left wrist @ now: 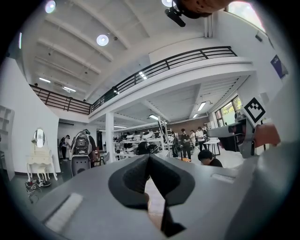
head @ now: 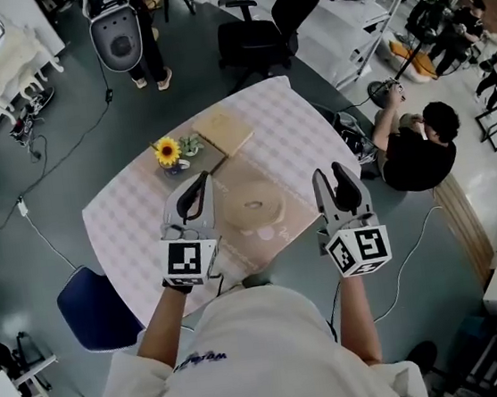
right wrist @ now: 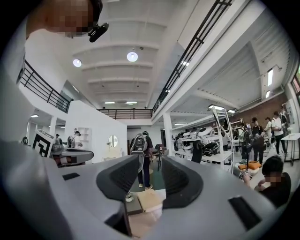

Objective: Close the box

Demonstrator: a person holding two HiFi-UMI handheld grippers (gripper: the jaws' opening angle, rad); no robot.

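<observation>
While flat, near-square tan box sits edges diagonal on table, left gripper pressed together, right gripper spread, empty.

Both forearms are stretched out in front, bare past the white sleeves. In the head view the left tongs lean toward 1 o'clock, tips pinched together with nothing in them. The right tongs lean toward 11 o'clock, jaws clearly apart, empty too. Both are held level, with each marker cube at the body end. From the right gripper view, the left tongs sit at 9 o'clock.
</observation>
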